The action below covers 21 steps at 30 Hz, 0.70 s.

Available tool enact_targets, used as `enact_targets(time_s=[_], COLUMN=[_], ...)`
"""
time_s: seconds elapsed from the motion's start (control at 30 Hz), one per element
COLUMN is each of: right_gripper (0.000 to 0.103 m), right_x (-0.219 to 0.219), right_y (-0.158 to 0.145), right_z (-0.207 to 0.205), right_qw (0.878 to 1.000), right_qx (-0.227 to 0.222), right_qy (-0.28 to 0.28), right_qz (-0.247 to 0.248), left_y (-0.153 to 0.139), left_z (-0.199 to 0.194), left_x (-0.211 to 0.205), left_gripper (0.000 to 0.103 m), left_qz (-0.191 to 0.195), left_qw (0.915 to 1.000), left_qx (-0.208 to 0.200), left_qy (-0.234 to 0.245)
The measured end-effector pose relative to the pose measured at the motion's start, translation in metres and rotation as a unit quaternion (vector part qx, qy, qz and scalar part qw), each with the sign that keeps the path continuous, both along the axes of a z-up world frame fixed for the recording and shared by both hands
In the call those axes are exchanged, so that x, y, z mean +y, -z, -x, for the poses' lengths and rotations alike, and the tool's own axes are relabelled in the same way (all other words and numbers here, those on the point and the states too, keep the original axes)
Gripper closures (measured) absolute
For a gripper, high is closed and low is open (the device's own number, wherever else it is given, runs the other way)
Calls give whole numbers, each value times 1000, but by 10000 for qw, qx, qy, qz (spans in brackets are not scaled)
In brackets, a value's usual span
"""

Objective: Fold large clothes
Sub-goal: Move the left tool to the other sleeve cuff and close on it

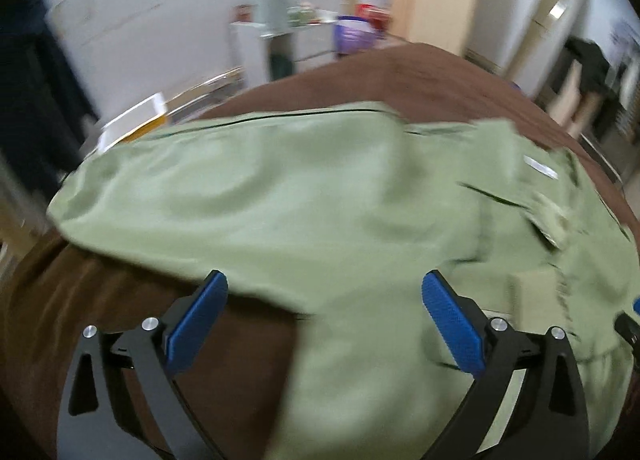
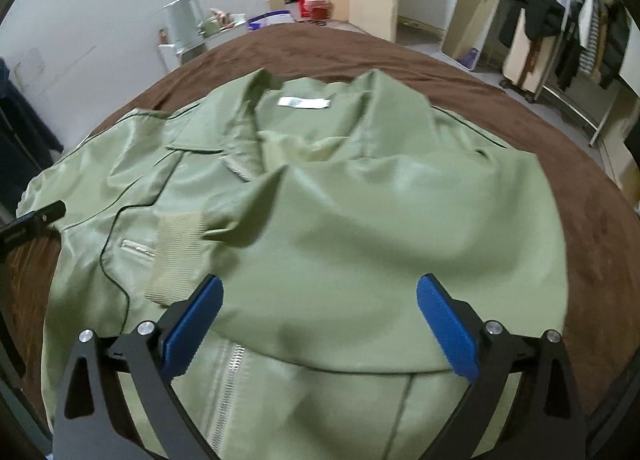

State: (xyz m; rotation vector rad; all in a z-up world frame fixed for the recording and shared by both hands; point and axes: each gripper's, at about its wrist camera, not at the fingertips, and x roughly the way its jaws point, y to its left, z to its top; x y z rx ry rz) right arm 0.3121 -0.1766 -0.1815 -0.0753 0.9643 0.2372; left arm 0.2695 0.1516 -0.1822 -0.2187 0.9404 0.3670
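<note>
The green jacket lies on the brown bed, both sleeves already folded across its front. Left claw and right claw hang apart and empty above it; folding the body probably remains.

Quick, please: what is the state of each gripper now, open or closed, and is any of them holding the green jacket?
Left gripper: open, holding nothing; the green jacket lies beneath.
Right gripper: open, holding nothing.
</note>
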Motion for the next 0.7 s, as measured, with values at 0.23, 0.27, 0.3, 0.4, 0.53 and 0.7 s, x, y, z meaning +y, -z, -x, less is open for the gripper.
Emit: enact_targets(time_s=[0.23, 0.27, 0.3, 0.4, 0.53, 0.7], right_gripper=[7, 7, 7, 7, 7, 7], right_x=[37, 42, 47, 64, 88, 121], right_y=[0, 0, 1, 4, 10, 18], right_z=[-5, -5, -5, -3, -2, 0], right_qw=[9997, 9996, 9995, 9991, 9985, 9973], right_qx=[-8, -7, -7, -7, 61, 133], right_qy=[-253, -286, -315, -422, -550, -710], right_qz=[-15, -21, -23, -19, -48, -95], left_y=[20, 23, 25, 30, 38, 47], left_z=[39, 45, 50, 66, 71, 61], left_x=[95, 110, 121, 153, 184, 215], left_gripper=[9, 9, 10, 12, 12, 17], left_qz=[192, 220, 228, 204, 221, 138], left_qw=[9937, 9918, 9901, 9843, 9816, 9855], left_qx=[-224, -275, -300, -403, -390, -280], left_qy=[-1085, -1232, -1350, -1705, -1856, -1670])
